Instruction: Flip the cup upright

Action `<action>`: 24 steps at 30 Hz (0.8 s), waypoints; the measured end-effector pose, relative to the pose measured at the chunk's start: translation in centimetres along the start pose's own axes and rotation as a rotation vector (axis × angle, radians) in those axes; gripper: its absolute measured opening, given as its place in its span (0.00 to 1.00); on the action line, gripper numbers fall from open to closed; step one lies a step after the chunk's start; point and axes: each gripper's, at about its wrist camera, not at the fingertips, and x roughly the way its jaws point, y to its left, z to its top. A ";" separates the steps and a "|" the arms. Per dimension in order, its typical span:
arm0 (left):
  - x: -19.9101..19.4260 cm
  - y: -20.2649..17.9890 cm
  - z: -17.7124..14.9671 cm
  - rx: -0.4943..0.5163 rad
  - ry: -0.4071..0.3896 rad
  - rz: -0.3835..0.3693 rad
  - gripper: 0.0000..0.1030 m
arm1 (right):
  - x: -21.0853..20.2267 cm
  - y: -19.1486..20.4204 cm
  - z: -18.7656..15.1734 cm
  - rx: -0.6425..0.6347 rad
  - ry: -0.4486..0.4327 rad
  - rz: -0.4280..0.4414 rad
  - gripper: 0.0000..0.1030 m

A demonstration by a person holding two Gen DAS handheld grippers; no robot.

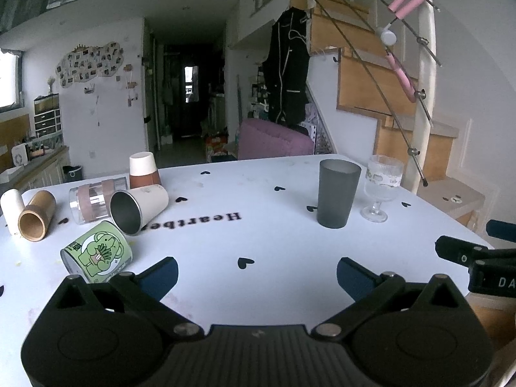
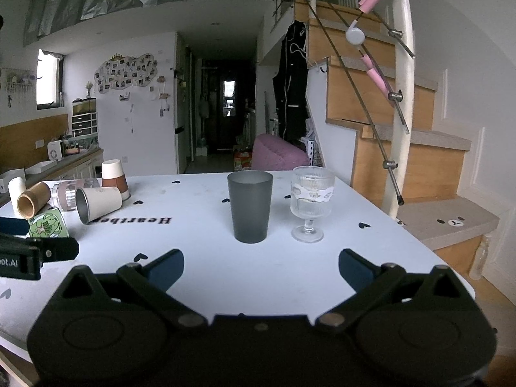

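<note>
Several cups lie on their sides at the table's left: a cream cup with a steel inside (image 1: 137,206) (image 2: 96,203), a green elephant-print cup (image 1: 96,253) (image 2: 48,224), a clear ribbed jar (image 1: 93,198), a tan bamboo cup (image 1: 35,216) (image 2: 32,201) and a white cup (image 1: 11,206). A brown-and-cream cup (image 1: 143,171) (image 2: 114,174) stands upside down. A dark grey tumbler (image 1: 337,192) (image 2: 250,206) and a stemmed glass (image 1: 382,187) (image 2: 311,203) stand upright. My left gripper (image 1: 258,271) is open and empty, near the green cup. My right gripper (image 2: 261,267) is open and empty, short of the tumbler.
The white table (image 1: 258,225) has black heart marks and the word "Heartbeat". Its right edge (image 2: 435,251) borders a wooden staircase with a white post. A counter runs along the left wall. The right gripper shows at the right edge of the left wrist view (image 1: 477,264).
</note>
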 end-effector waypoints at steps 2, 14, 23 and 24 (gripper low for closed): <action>0.0 0.0 0.0 0.000 0.000 0.001 1.00 | 0.0 0.0 0.0 0.000 0.000 0.000 1.00; -0.1 0.0 0.0 0.001 -0.001 0.002 1.00 | -0.2 -0.1 0.1 0.004 -0.001 -0.004 1.00; -0.1 0.0 0.1 0.002 -0.004 0.004 1.00 | -0.2 -0.2 0.1 0.004 -0.001 -0.003 1.00; -0.1 0.0 0.1 0.002 -0.004 0.004 1.00 | -0.2 -0.1 0.1 0.003 -0.001 -0.003 1.00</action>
